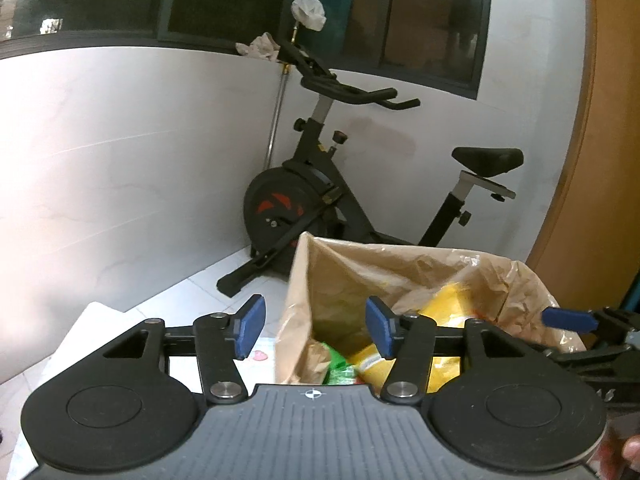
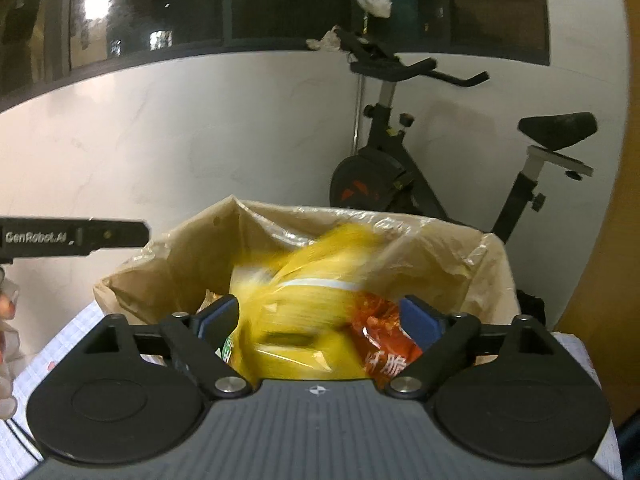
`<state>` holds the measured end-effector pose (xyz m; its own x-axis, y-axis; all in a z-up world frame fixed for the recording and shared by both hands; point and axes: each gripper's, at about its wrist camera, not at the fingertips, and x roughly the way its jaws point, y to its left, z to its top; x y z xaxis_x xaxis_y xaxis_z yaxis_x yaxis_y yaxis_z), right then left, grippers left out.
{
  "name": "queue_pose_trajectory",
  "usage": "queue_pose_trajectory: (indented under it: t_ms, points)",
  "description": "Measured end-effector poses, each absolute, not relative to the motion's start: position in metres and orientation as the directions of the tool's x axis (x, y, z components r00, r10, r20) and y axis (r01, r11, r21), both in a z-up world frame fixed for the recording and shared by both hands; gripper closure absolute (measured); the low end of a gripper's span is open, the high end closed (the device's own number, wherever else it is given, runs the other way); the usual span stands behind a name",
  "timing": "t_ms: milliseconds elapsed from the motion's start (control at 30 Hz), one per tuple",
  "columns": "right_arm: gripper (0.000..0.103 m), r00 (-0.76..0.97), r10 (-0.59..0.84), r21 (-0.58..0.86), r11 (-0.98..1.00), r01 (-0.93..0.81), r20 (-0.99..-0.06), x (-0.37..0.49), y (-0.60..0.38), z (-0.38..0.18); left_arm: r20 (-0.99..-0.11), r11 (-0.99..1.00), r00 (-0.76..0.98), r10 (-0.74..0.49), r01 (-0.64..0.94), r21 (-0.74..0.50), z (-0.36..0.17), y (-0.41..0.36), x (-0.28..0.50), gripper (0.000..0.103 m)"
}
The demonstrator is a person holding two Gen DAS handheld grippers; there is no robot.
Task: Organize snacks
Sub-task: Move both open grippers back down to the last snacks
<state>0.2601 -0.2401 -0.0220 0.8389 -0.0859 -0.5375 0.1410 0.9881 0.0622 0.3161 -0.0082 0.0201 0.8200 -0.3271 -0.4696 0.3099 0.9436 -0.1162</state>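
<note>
A brown paper bag with a clear plastic liner stands open-topped in front of both grippers. Inside lie a yellow snack packet, a green packet and a red packet. My left gripper is open, its blue pads standing either side of the bag's left wall without pressing it. My right gripper is open over the bag's mouth. A blurred yellow packet lies between its pads, which stand clear of it. One right fingertip shows at the bag's right rim.
A black exercise bike stands behind the bag against the white wall, under dark windows. An orange door is on the right. The bag rests on a white gridded cloth. A person's hand shows at the left edge.
</note>
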Motion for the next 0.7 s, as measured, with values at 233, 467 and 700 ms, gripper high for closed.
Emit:
queue_pose_trajectory:
  t_ms: [233,467,700]
  points:
    - [0.013,0.867,-0.059,0.119,0.984,0.134,-0.494,0.241,-0.236,-0.010,-0.486,0.953,0.821,-0.300,0.285,-0.105,0.016,0.014,0.303,0.039]
    - [0.013,0.908,-0.023,0.169,0.980,0.103,-0.419,0.210,-0.209,-0.009,-0.492,0.956,0.822,-0.286,0.278,-0.092,0.006,0.055,0.276,0.039]
    - [0.013,0.932,-0.017,0.173,0.981,0.085,-0.362,0.174,-0.174,-0.027,-0.546,0.966,0.797,-0.258,0.230,-0.120,-0.024,0.100,0.248,0.039]
